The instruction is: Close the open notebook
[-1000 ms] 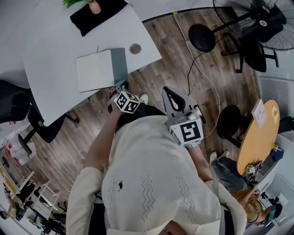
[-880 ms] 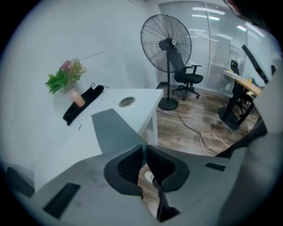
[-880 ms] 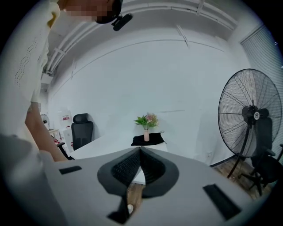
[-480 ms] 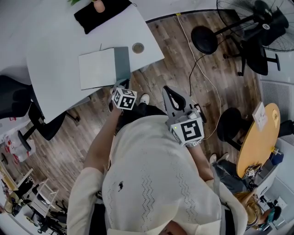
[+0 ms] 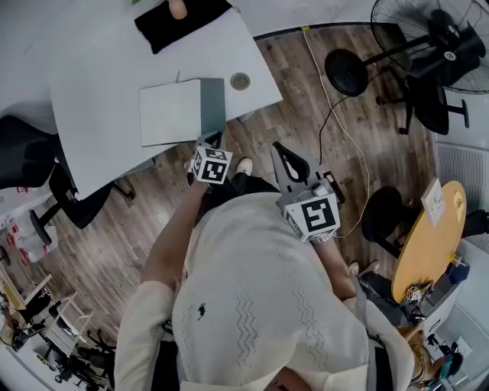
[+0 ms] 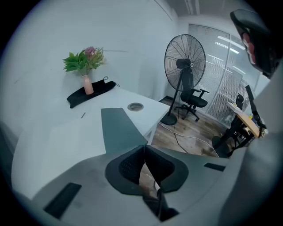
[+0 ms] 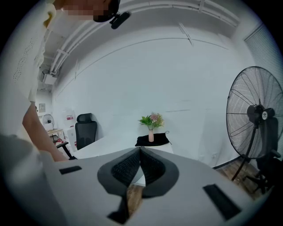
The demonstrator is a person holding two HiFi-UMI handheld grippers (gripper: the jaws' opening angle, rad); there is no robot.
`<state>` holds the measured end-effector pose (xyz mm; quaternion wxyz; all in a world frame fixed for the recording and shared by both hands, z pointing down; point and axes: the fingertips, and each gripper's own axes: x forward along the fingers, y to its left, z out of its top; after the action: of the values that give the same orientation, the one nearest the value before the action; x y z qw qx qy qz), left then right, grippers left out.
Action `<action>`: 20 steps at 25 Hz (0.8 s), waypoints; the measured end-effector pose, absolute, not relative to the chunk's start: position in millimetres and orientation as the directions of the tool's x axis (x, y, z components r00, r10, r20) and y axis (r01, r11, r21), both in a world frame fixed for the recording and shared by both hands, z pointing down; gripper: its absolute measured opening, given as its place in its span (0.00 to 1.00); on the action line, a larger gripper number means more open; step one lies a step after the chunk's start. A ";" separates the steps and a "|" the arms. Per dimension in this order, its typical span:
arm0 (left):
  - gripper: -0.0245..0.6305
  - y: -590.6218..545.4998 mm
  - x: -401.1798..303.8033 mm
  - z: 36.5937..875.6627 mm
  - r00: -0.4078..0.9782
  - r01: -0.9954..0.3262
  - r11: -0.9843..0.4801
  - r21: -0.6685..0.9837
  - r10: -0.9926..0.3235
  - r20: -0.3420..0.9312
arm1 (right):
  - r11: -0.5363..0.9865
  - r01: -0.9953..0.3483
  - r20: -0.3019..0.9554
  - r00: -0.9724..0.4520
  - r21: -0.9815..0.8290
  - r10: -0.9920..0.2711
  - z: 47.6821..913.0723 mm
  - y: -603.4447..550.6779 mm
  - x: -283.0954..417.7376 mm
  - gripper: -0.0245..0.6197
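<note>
Your left gripper (image 6: pixel 143 146) has its jaws clenched tip to tip right at the near corner of the notebook (image 5: pixel 172 113). Whether they pinch the grey cover (image 6: pixel 121 128) or only meet beside it is hard to make out. In the head view its marker cube hides most of the left gripper (image 5: pixel 216 140). The notebook lies open on the white table (image 5: pixel 99 69), close to the near edge, with the pale page to the left and the grey cover to the right. In the left gripper view the page nearly vanishes against the tabletop. Your right gripper (image 7: pixel 139 150) hangs off the table over the wooden floor (image 5: pixel 306 99), jaws closed on nothing. The top edge of the head view cuts off the vase (image 5: pixel 177 8) on the black cloth (image 5: pixel 179 23).
</note>
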<state>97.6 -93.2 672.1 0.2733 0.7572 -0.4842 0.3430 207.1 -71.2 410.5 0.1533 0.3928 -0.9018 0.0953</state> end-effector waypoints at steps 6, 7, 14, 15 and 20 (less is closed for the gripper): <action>0.07 -92.2 92.6 664.5 0.327 -0.917 -0.384 0.110 -0.564 0.759 | 0.684 -0.728 0.351 -0.652 -0.043 -0.672 409.4 -70.1 194.4 0.04; 0.07 -91.6 92.0 662.9 0.332 -0.918 -0.380 0.117 -0.570 0.752 | 0.683 -0.729 0.352 -0.651 -0.043 -0.673 409.2 -70.3 193.5 0.04; 0.07 -90.0 86.4 645.1 0.376 -0.915 -0.360 0.181 -0.601 0.705 | 0.673 -0.738 0.356 -0.644 -0.053 -0.678 409.9 -72.8 180.3 0.04; 0.07 -89.7 86.0 642.4 0.380 -0.913 -0.365 0.182 -0.604 0.700 | 0.669 -0.741 0.356 -0.642 -0.059 -0.679 409.7 -73.3 177.7 0.04; 0.07 -90.9 81.5 634.8 0.407 -0.902 -0.390 0.187 -0.618 0.673 | 0.665 -0.744 0.356 -0.641 -0.069 -0.680 410.4 -75.0 159.7 0.04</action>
<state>81.5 -90.9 634.8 0.2743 0.7926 -0.4794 0.2584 159.7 -75.0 410.4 0.1517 0.3957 -0.8996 0.1052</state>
